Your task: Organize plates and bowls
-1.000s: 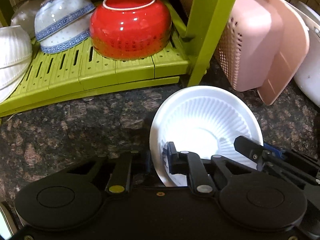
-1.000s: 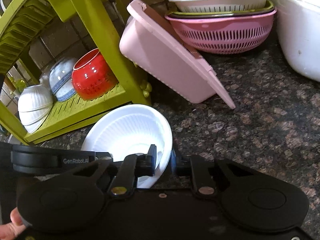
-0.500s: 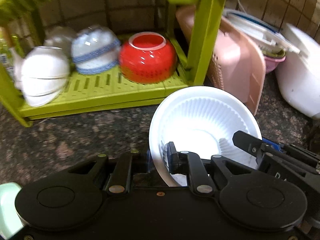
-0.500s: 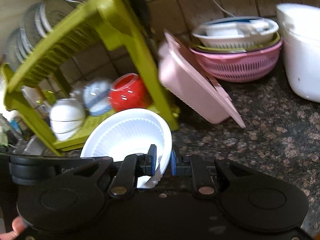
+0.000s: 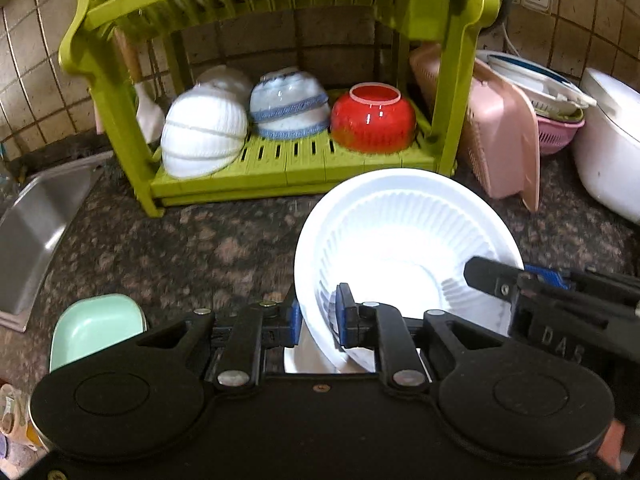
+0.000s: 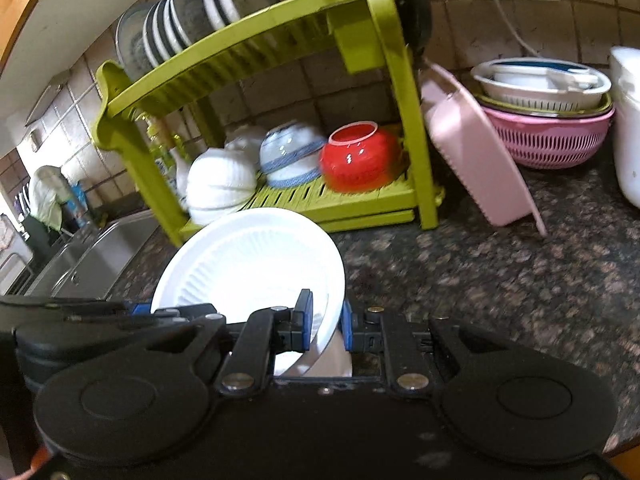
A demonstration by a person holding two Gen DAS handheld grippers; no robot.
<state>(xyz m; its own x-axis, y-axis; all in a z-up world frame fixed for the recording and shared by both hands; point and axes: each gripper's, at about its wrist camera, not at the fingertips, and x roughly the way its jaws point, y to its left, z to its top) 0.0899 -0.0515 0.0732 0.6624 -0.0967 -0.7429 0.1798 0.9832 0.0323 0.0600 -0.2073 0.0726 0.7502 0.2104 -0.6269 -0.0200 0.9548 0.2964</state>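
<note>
The white ribbed bowl (image 5: pixel 404 240) hangs above the speckled counter (image 5: pixel 180 248), in front of the green dish rack (image 5: pixel 280 12), at about 1 o'clock in the left wrist view and 11 o'clock in the right. The left gripper (image 5: pixel 317 320) pinches its near-left rim, blue-padded fingers narrow on the wall; the right gripper (image 6: pixel 325 322) clamps the opposite rim the same way. Each gripper's black body cuts off the bowl's lower edge, and a white patch under the fingers is too hidden to identify. The plates (image 6: pixel 188 12) on the rack's top tier are cropped in the left view. On the lower shelf the red bowl (image 5: pixel 372 118), blue-banded bowl (image 5: pixel 288 106) and stacked white bowls (image 5: pixel 204 134) sit upside down, motion-blurred. A mint dish (image 5: pixel 96 330) at 8 o'clock is half covered. Raised letters "DAS" on the right gripper's side are legible; anything beyond them is cut off.
</note>
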